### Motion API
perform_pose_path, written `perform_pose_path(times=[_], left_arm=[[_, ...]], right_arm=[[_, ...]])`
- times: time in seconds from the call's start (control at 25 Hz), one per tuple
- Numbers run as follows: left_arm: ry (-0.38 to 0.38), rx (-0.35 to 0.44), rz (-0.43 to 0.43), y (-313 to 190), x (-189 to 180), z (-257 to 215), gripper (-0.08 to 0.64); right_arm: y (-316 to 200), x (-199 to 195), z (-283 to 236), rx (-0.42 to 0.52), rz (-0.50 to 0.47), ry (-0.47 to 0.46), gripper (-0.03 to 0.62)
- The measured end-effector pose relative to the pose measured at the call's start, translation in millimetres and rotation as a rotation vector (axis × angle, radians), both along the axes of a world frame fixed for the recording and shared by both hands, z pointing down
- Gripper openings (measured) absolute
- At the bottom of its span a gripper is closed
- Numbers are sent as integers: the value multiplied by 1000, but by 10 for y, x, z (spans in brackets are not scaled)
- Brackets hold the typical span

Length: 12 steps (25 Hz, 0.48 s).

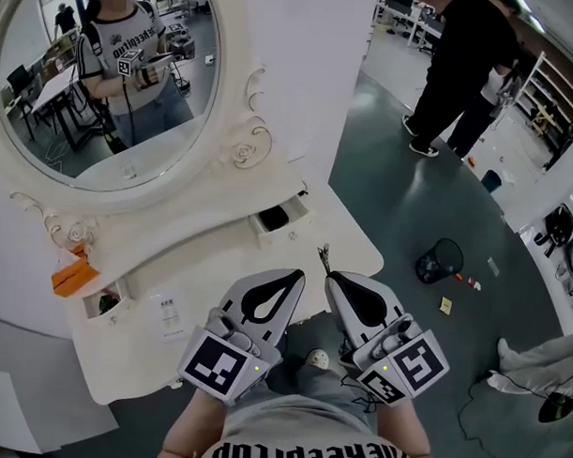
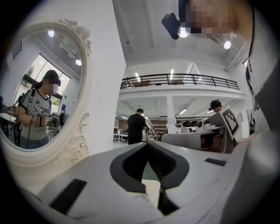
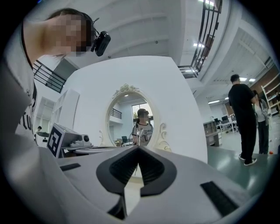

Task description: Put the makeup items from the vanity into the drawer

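Note:
The white vanity [image 1: 347,237] has an oval mirror [image 1: 95,71] and two small open drawers: one at the right [image 1: 279,219] with a dark inside, one at the left [image 1: 106,302] holding something dark. An orange item [image 1: 74,274] lies at the vanity's left end. My left gripper [image 1: 297,275] [image 2: 148,143] is held close to my body over the front edge, shut and empty. Beside it my right gripper [image 1: 328,276] [image 3: 138,148] is shut, with a thin dark stick [image 1: 322,257] poking out from its tips.
A white label [image 1: 169,315] lies on the tabletop. A person in black [image 1: 461,60] stands on the grey floor at the back right. A black wastebasket [image 1: 438,262] and a yellow note [image 1: 446,304] are on the floor right of the vanity.

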<state>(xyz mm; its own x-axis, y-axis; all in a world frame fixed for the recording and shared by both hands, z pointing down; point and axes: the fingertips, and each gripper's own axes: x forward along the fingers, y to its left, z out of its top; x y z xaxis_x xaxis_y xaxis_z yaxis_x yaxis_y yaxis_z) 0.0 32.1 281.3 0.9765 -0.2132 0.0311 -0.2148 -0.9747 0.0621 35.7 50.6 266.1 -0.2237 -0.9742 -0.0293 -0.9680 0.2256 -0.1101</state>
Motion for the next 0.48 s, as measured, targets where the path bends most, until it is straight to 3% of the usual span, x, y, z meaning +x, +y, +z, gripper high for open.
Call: perform_pose_path(times=[0.48], left_arm=[[-13, -14, -111, -175, 353, 72, 21]], right_arm=[[-193, 385, 49, -6, -103, -7, 20]])
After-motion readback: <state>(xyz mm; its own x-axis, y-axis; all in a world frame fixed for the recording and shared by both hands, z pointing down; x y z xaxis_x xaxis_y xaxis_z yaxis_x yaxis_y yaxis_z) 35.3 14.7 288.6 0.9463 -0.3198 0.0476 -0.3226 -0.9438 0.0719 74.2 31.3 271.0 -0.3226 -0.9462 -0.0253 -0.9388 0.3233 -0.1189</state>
